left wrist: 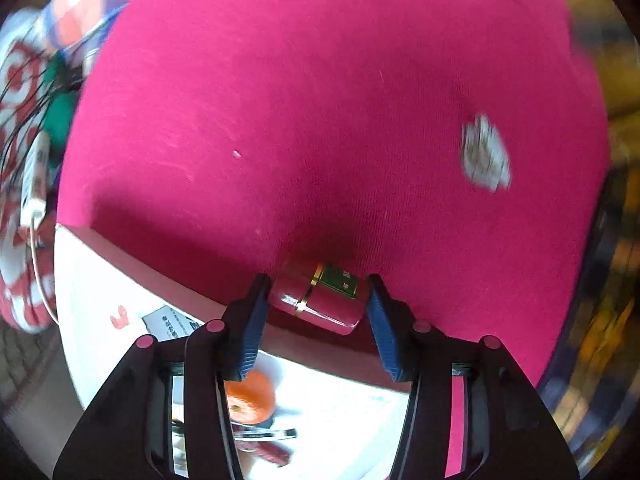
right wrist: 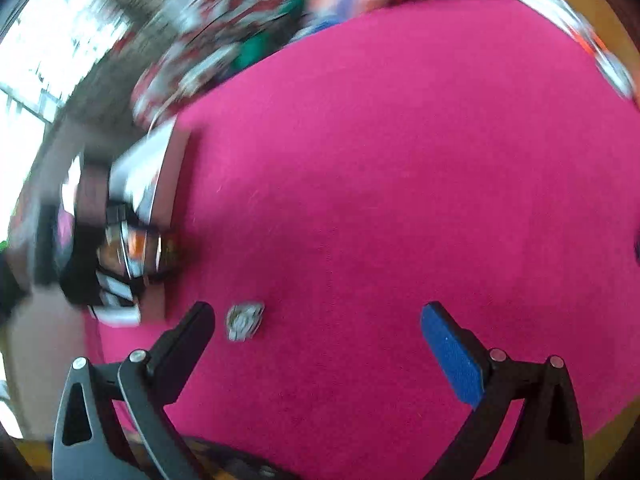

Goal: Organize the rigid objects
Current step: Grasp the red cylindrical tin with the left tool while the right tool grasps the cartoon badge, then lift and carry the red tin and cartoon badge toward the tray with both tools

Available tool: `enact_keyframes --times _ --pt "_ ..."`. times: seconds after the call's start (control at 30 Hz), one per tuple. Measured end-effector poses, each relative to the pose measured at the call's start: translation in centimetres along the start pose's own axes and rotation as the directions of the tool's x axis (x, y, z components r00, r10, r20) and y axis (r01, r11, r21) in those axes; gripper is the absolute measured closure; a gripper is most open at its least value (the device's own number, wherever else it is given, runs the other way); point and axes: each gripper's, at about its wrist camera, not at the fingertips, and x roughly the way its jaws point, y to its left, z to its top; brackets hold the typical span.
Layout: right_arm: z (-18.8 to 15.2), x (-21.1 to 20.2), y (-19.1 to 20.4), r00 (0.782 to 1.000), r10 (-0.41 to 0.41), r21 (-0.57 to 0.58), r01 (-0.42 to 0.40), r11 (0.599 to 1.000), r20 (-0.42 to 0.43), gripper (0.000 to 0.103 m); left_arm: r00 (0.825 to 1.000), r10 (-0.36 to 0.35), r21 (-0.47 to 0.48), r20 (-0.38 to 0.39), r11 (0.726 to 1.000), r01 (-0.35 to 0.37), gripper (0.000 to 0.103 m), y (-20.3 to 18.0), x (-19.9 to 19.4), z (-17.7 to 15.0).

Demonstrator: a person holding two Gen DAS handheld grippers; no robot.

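Observation:
My left gripper (left wrist: 318, 298) is shut on a small red tin (left wrist: 320, 300) with a gold band and a green label, held on its side above the edge of a white box (left wrist: 100, 280). An orange (left wrist: 250, 398) and some small items lie in the box below the fingers. A small white and silver packet (left wrist: 486, 154) lies on the pink cloth (left wrist: 320, 100) to the right. My right gripper (right wrist: 318, 320) is open and empty above the cloth, with the same packet (right wrist: 244, 321) beside its left finger. The left gripper shows blurred at the left of the right wrist view (right wrist: 120, 252).
The pink cloth (right wrist: 400, 160) covers a round table. A red and white patterned fabric (left wrist: 20, 120) and cables lie off the left side. A white object (right wrist: 576, 32) sits at the far right rim of the table. Both views are blurred.

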Motion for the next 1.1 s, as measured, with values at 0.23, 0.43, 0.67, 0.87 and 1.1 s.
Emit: enact_keyframes --times 0.23,0.43,0.67,0.87,1.1 --pt "-1.7 4.4 8.3 0.993 -0.11 -0.448 0.079 0.89 -0.043 0.0 0.974 -0.055 -0.404 0.22 0.904 0.142 0.055 2.9 -3.6 -3.3" --pt "-2.0 7.3 9.3 0.977 -0.196 -0.572 0.117 0.812 -0.079 0.008 0.938 -0.062 -0.602 0.342 0.751 0.27 0.055 2.1 -5.6 -5.4" --pt "-2.0 8.6 8.3 0.971 -0.208 -0.626 0.089 0.775 -0.12 0.045 0.926 -0.03 -0.704 0.375 0.641 0.306 0.055 -0.1 -7.5 -8.6" --pt "0.2 8.1 7.7 0.981 -0.131 -0.571 0.026 0.82 -0.144 0.067 0.925 0.06 -0.749 0.376 0.608 0.265 0.055 -1.0 -9.1 -8.3" --pt "4.5 1.2 8.3 1.0 0.022 -0.54 -0.019 0.842 -0.001 0.067 0.873 0.248 -0.793 0.42 0.568 0.22 0.055 -1.4 -15.1 -7.1"
